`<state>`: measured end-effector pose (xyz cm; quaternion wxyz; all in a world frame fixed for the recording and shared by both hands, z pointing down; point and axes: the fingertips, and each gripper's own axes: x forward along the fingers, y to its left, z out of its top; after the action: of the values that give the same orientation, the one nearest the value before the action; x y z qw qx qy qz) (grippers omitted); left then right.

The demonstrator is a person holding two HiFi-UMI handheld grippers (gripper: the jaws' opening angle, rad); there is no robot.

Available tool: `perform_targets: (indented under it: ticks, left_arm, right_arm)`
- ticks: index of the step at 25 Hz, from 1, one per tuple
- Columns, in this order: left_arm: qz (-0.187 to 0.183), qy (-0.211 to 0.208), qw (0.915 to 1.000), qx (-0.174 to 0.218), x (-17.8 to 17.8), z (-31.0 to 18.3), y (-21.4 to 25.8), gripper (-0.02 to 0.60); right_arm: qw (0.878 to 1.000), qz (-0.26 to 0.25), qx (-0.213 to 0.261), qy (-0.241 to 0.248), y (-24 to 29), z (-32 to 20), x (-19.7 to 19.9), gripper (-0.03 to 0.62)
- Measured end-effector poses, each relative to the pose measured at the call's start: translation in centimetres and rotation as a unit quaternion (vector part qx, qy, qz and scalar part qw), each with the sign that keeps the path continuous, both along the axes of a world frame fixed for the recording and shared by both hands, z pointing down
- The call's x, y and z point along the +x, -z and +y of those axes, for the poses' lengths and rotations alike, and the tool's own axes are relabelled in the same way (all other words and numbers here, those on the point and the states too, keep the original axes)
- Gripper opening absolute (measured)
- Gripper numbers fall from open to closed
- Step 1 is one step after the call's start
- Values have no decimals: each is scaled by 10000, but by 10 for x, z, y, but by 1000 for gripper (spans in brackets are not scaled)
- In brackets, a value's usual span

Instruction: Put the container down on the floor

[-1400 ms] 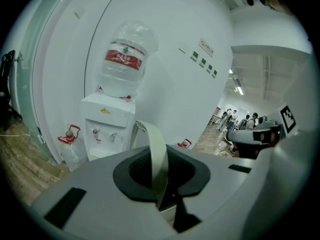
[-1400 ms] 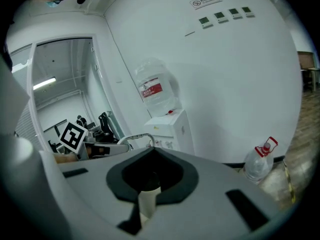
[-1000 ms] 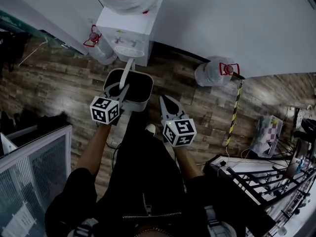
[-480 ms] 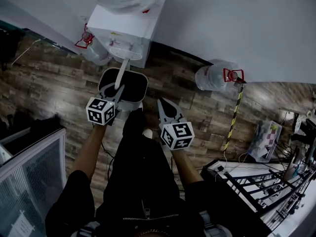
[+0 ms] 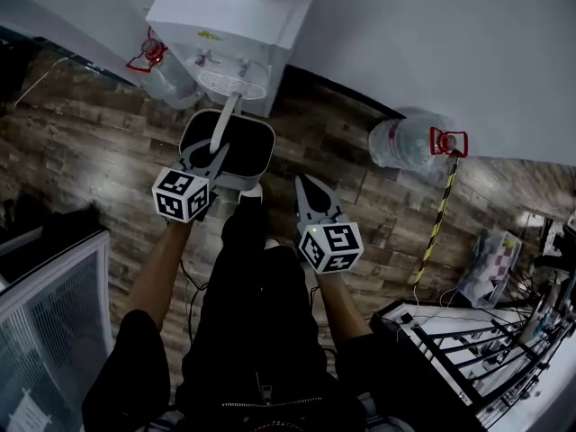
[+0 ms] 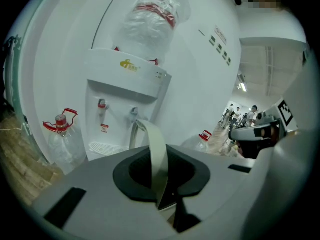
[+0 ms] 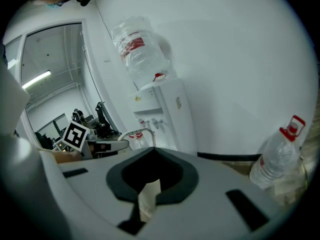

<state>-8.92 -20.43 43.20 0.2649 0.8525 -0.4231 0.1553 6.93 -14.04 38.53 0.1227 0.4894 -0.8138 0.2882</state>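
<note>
Clenched at the left gripper (image 5: 214, 158) on a pale, flat plastic strap handle (image 5: 228, 124), which runs straight out between the jaws and arches away toward the wall. Hanging from that handle, just beyond and below the jaws: a white, rounded-rectangular plastic container with a dark inside (image 5: 254, 147), over the dark wood-plank floor (image 5: 108, 142) and close in front of a white water dispenser (image 5: 229, 25). Cannot tell from above whether touching the floor yet. Looks a little longer across the head view than along it, with the handle's length running up that view, away from the claw.

Shut at the right gripper (image 5: 303, 187) too, jaws meeting in a point with only a small pale stub at the seam. Holds nothing of the container, and sits off to its right, apart from it.

Judging by this, a straight drop by the left hand alone, much the nearer.

Counted: one container, one handle, two grippers, one water dispenser carrying one upturned clear bottle (image 6: 155, 21). Also two red-capped clear floor bottles: one bottle (image 5: 162, 77) left of the dispenser, one bottle (image 5: 405, 142) right.
</note>
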Motion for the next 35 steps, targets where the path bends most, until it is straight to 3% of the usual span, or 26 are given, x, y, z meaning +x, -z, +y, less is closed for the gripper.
perform_targets:
  ticks: [16, 22, 30, 35]
  left_arm:
    - [128, 177, 9994, 287, -24, -17, -119, 51]
    - [112, 131, 9982, 570, -29, -26, -174, 51]
    - [209, 154, 9960, 853, -33, -33, -221, 51]
    - [122, 157, 9974, 695, -33, -35, -250, 51]
  right_arm:
    - [9983, -22, 576, 97, -170, -30, 0, 9]
    - [9963, -35, 852, 107, -231, -43, 0, 9]
    - [9934, -38, 1144, 49, -274, -54, 14, 9]
    - [9939, -58, 1101, -10, -289, -45, 22, 9]
